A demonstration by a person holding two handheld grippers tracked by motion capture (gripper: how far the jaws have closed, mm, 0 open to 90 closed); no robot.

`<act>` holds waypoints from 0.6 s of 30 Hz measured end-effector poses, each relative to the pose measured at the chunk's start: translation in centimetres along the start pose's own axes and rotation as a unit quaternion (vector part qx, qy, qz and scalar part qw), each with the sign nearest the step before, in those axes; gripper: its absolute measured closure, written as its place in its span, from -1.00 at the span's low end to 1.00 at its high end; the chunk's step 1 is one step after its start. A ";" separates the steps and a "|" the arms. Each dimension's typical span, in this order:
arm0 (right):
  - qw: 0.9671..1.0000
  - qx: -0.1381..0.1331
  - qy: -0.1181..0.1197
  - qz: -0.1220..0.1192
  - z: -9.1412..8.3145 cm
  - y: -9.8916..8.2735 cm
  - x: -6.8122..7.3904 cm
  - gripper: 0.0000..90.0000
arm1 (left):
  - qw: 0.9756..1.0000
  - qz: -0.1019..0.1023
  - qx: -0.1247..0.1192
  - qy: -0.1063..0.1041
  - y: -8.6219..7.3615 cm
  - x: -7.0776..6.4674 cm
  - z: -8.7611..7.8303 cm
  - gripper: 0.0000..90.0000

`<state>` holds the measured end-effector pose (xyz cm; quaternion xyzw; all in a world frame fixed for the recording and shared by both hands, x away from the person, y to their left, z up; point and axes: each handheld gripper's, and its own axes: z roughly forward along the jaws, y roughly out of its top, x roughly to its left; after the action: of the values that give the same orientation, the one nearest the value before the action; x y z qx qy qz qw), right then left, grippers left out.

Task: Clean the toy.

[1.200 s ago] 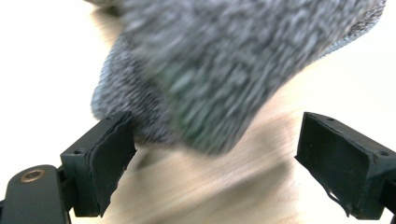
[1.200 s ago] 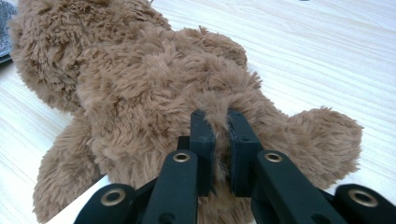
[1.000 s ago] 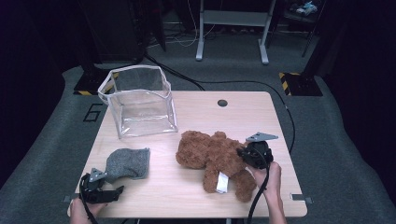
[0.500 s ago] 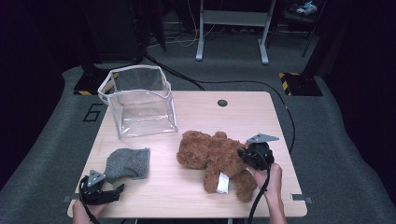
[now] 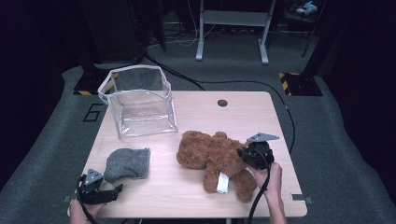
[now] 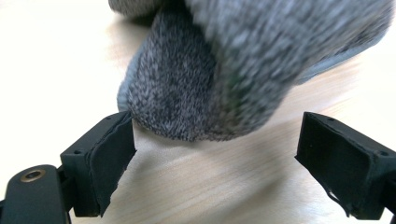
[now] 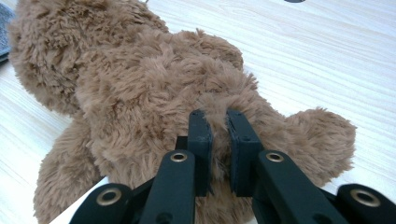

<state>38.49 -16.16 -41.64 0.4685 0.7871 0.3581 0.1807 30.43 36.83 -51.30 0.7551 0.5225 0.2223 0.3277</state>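
Brown plush teddy bear (image 5: 212,156) lies near the counter's (image 5: 196,205) right front edge, unmoved, right tongs (image 7: 218,122) pinched on its fur. Left tongs (image 6: 224,154), wide open, have crept toward the grey sock (image 6: 219,79); likely next pickup.

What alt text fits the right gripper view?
The right gripper has its two black jaws pinched nearly shut on a tuft of fur on a brown teddy bear, which lies on a light wooden table. A grey knitted cloth peeks in at the upper left edge.
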 end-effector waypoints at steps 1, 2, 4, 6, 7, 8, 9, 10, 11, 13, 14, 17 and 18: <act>1.000 0.000 0.001 -0.012 0.0 0.0 -0.1 0.84 | 1.000 0.003 -0.003 0.000 0.2 0.0 -0.3 -0.75; 1.000 -0.002 0.002 -0.011 -0.1 0.0 0.0 0.85 | 1.000 0.009 -0.010 0.004 0.8 -0.2 -0.8 -0.75; 1.000 -0.003 0.003 -0.012 -0.2 0.1 0.0 0.86 | 1.000 0.012 -0.013 0.003 1.1 -0.3 -1.0 -0.75; 1.000 -0.005 0.003 -0.015 -0.3 0.2 0.1 0.86 | 1.000 0.025 -0.014 0.007 1.9 -0.5 -1.5 -0.75; 1.000 -0.005 0.004 -0.013 -0.3 0.3 0.2 0.86 | 0.999 0.032 -0.025 0.014 2.6 -0.8 -1.8 -0.75; 1.000 -0.004 0.003 -0.017 -0.3 0.3 0.2 0.86 | 0.999 0.036 -0.023 0.014 3.0 -0.9 -2.0 -0.75; 1.000 -0.005 0.004 -0.016 -0.3 0.3 0.3 0.86 | 0.998 0.042 -0.033 0.017 3.3 -1.0 -2.1 -0.75; 1.000 -0.006 0.004 -0.016 -0.3 0.3 0.2 0.86 | 0.998 0.048 -0.031 0.020 3.7 -1.0 -2.3 -0.75; 1.000 -0.006 0.005 -0.014 -0.3 0.3 0.2 0.86 | 0.998 0.048 -0.031 0.020 3.7 -1.0 -2.3 -0.75; 1.000 -0.007 0.008 -0.014 -0.4 0.3 0.2 0.86 | 0.997 0.062 -0.034 0.021 4.8 -1.3 -2.3 -0.75; 1.000 -0.007 0.009 -0.012 -0.4 0.3 0.2 0.86 | 0.997 0.062 -0.034 0.021 4.8 -1.3 -2.3 -0.75; 1.000 -0.009 0.014 -0.010 -0.5 0.4 0.2 0.87 | 0.996 0.082 -0.029 0.014 6.0 -1.7 -1.7 -0.75; 1.000 -0.012 0.014 -0.009 -0.5 0.4 0.2 0.87 | 0.996 0.087 -0.028 0.014 6.3 -1.9 -1.4 -0.75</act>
<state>38.32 -16.08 -40.98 0.4538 0.7896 0.3726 0.1782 32.84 33.97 -45.79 0.7852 0.4525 0.2750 0.3211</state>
